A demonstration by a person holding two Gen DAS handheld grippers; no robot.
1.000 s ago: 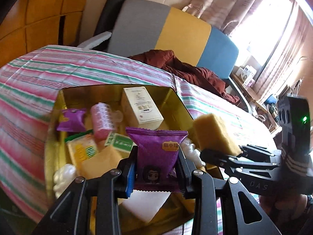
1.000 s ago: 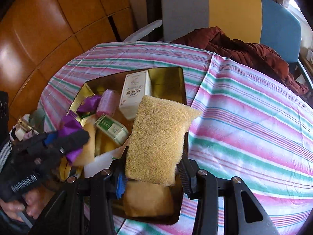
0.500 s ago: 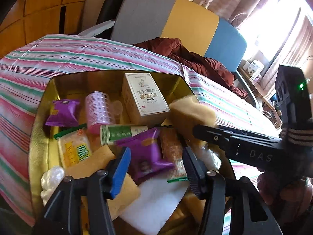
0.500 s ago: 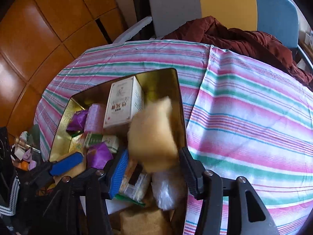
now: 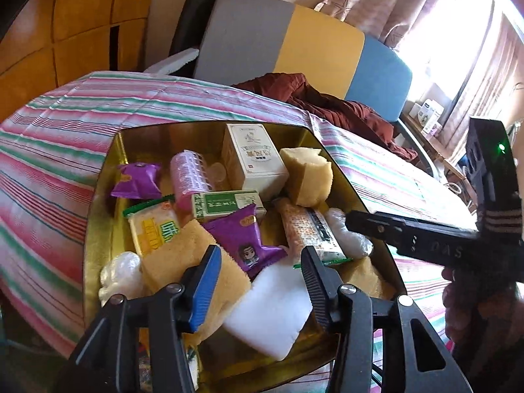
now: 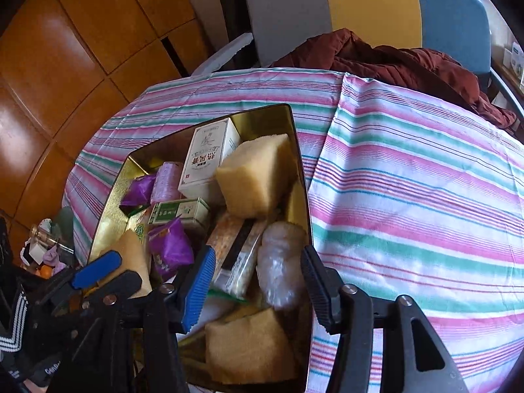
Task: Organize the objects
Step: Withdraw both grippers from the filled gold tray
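Left wrist view: purple snack packet (image 5: 247, 240) lies in the gold tin (image 5: 101, 196), long axis running toward the left gripper (image 5: 258, 281), whose empty jaws are closing. Right gripper (image 6: 257, 283), empty, is opening above the tin.

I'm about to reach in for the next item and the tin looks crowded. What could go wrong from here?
1. The yellow sponge leans on the white box near the gold tin wall; a nudge could tip it out.
2. The left gripper jaws are closing and the right gripper jaws opening, both empty over the pile; they may snag the purple packet or cracker pack.
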